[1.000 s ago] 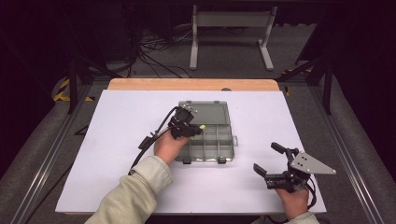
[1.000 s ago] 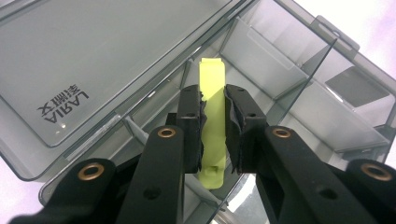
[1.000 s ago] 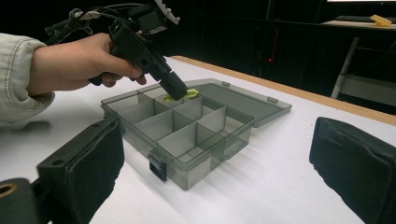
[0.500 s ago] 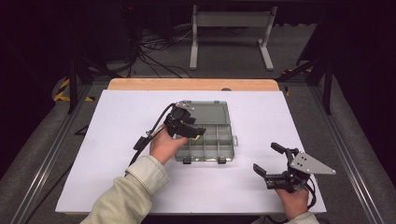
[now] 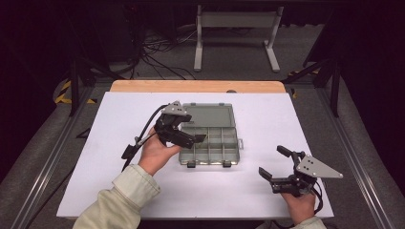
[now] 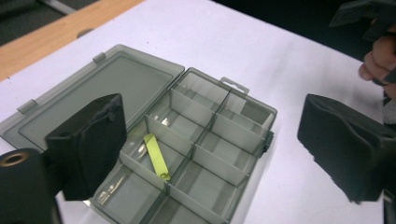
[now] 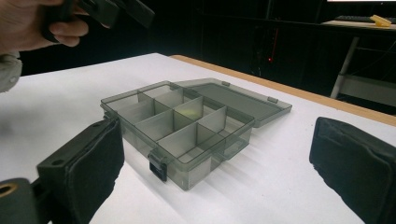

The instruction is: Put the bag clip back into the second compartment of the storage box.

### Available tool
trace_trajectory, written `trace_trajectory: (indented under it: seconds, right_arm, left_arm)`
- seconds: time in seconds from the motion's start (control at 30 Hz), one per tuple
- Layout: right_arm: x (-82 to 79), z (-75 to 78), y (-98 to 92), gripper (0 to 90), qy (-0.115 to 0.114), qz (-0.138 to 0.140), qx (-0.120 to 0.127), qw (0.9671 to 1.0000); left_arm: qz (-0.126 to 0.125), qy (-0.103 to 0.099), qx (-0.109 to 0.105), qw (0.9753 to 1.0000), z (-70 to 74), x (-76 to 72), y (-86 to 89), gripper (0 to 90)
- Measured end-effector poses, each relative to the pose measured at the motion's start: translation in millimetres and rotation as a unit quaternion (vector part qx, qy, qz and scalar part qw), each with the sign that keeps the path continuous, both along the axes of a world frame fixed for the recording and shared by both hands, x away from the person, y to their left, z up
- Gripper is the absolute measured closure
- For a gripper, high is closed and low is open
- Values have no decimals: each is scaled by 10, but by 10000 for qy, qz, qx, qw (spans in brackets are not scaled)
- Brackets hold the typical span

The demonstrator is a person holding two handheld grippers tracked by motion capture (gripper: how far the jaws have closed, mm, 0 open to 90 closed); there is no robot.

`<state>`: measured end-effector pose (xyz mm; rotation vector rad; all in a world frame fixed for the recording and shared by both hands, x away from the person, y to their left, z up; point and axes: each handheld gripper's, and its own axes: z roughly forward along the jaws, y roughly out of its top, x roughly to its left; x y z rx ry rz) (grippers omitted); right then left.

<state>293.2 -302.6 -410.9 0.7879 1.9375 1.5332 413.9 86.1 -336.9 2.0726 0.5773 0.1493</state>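
Observation:
A grey see-through compartment box (image 5: 210, 143) lies open at the middle of the white table, its lid (image 5: 210, 114) flat behind it. One compartment holds a small yellow-green strip (image 6: 156, 156). My left gripper (image 5: 193, 139) hovers over the box's left side, open and empty. From its own camera the left gripper (image 6: 212, 107) looks down on the box (image 6: 210, 140). My right gripper (image 5: 273, 162) sits near the table's front right, open and empty, apart from the box. Its camera shows the right gripper (image 7: 219, 135) facing the box (image 7: 177, 126) from the latch side.
The white tabletop (image 5: 286, 119) ends in a wooden strip (image 5: 196, 86) at the far edge. A metal stand (image 5: 236, 33) and cables (image 5: 153, 52) lie on the floor beyond. The other hand (image 7: 32, 23) shows at the upper left of the right gripper view.
My left gripper has drifted a little left, off the box's middle toward its left side. The right gripper has stayed still.

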Motion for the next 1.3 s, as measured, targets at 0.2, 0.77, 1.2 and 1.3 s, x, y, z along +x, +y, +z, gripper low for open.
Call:
trace_trajectory:
  seconds: [0.2, 0.77, 1.2, 1.3]
  right_arm:
    - [-3, -1, -3, 38, 11, -8, 1, 10000]
    - [3, -15, 9, 38, 14, 36, 4, 10000]
    - [-2, -18, 26, 28, -66, 81, -11, 9999]
    - [-5, -19, 32, 23, -96, 96, -23, 9999]
  left_arm:
    - [20, -201, -110, 9997, 77, -161, 226, 39]
    - [268, -751, -689, 9944, -74, -541, 883, 24]
    - [732, -844, -972, 9890, -420, -812, 1308, 28]
    - [824, -932, -1023, 9869, -555, -881, 1400, 31]
